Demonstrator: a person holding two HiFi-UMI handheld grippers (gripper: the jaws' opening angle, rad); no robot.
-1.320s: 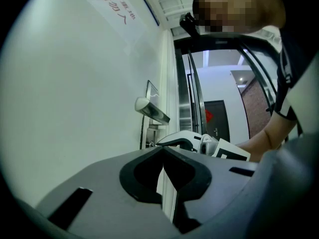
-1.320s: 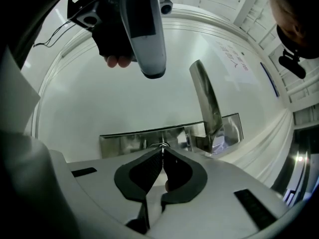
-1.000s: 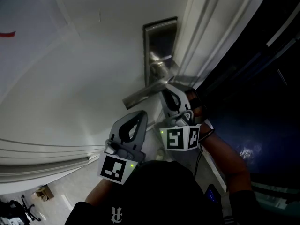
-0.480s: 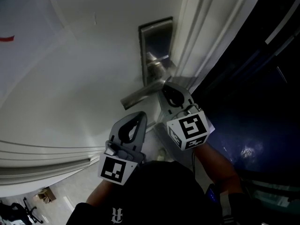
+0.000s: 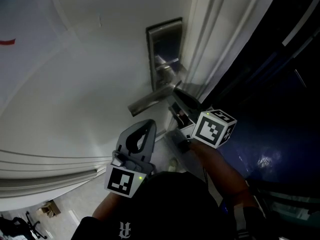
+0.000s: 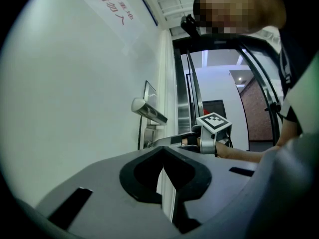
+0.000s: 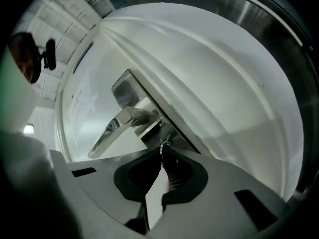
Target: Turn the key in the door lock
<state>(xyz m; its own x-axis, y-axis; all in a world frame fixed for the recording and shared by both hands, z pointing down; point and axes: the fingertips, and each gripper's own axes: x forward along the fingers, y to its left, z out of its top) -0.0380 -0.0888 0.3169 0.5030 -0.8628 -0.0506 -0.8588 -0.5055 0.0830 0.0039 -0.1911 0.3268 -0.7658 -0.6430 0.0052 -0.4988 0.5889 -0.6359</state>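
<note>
The steel lock plate (image 5: 165, 49) with its lever handle (image 5: 150, 100) sits near the white door's (image 5: 75, 84) edge. Just below the lever, my right gripper (image 5: 177, 96) presses its tips against the plate, and its marker cube (image 5: 214, 128) is rolled to the right. In the right gripper view the right gripper (image 7: 162, 152) is shut on a small metal key (image 7: 162, 146) at the plate, under the lever (image 7: 119, 126). The key is hidden in the head view. My left gripper (image 5: 144, 126) hangs shut and empty a little short of the door, lower left of the lever (image 6: 148, 112).
The white door frame (image 5: 220, 29) runs along the right of the lock, with a dark opening (image 5: 280, 109) beyond it. Red lettering (image 6: 107, 11) marks the door above. A lit corridor (image 6: 224, 88) shows past the frame. Pale floor (image 5: 45, 214) lies at the lower left.
The right gripper has rolled clockwise at the lock; its marker cube swung up and to the right. The left gripper and the lever have stayed put.
</note>
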